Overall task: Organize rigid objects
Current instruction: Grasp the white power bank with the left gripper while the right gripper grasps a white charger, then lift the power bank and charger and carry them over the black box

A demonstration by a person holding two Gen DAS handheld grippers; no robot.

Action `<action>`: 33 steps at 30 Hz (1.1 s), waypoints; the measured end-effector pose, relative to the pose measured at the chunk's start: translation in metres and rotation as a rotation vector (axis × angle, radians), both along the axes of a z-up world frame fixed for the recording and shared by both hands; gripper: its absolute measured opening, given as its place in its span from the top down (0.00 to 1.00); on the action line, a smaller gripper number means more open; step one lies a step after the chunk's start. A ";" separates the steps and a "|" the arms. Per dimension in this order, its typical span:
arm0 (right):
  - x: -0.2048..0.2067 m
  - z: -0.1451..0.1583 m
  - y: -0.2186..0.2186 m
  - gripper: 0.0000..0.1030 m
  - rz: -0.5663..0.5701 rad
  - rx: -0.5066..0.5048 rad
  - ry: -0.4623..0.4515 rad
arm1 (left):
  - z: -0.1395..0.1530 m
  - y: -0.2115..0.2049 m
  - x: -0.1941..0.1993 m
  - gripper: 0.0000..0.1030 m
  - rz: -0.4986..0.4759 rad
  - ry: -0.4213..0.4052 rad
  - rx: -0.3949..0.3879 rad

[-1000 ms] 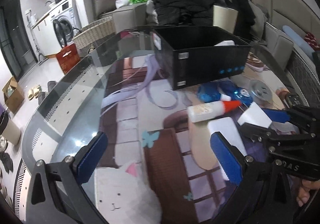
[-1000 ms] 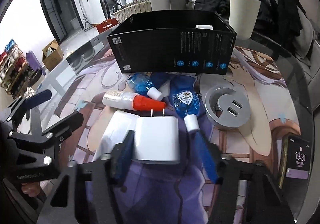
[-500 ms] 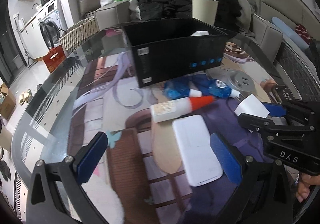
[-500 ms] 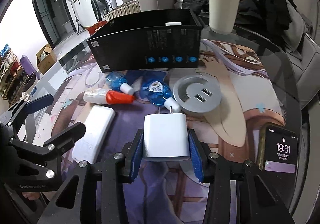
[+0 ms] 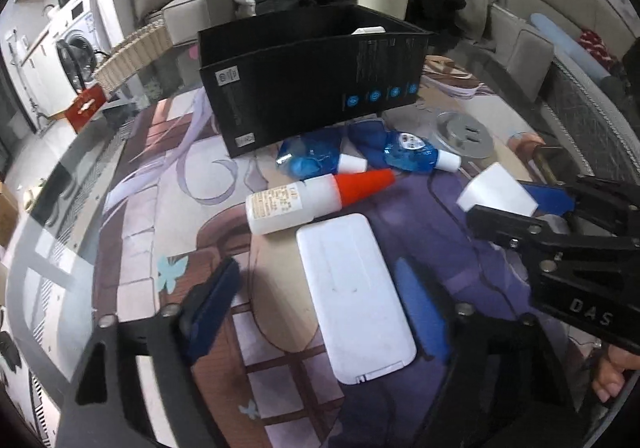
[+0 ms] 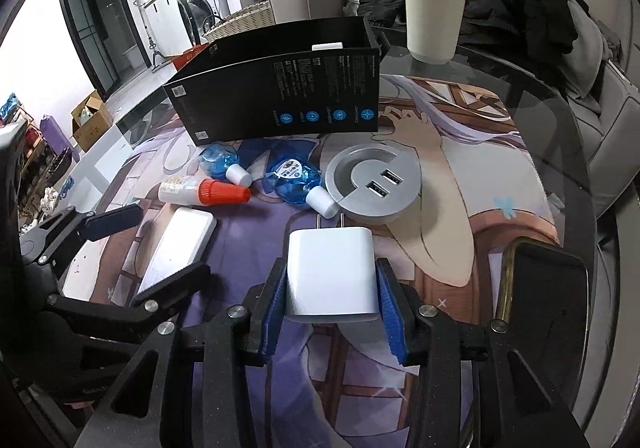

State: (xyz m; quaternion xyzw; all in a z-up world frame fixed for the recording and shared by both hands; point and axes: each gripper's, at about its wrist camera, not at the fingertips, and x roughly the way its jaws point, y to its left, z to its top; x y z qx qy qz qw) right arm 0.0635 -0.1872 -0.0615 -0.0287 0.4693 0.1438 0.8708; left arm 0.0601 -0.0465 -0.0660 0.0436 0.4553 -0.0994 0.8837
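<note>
On the table [image 5: 132,175], our black box [image 5: 312,79] waits at twelve o'clock. The power bank [image 5: 354,296] lies lengthwise between our left gripper [image 5: 320,312] fingers, just closing, untouched; our right gripper [image 6: 332,300] clamps the charger [image 6: 332,272].

I see a glass table [image 6: 532,87] covered by a printed mat [image 6: 460,187]. Straight ahead of my right tongs, at the far side, stands a black box [image 6: 280,95], with a white cup [image 6: 434,15] beyond it to the right. Between box and tongs lie a USB hub [image 6: 372,183], two blue bottles [image 6: 294,179], and a red-capped glue bottle [image 6: 204,189]. A white power bank [image 5: 354,294] lies between my left tongs' pads. A phone [image 6: 544,308] lies right of the right tongs.
</note>
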 end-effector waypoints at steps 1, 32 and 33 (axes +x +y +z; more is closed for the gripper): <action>0.000 0.000 0.001 0.58 0.001 0.001 0.001 | 0.001 -0.001 -0.001 0.38 -0.014 0.001 -0.003; -0.005 0.001 0.038 0.59 0.078 -0.035 -0.002 | 0.005 0.017 -0.006 0.63 -0.026 0.028 -0.012; -0.006 0.002 0.039 0.59 0.082 -0.033 -0.002 | 0.005 0.016 -0.006 0.63 -0.031 0.027 -0.010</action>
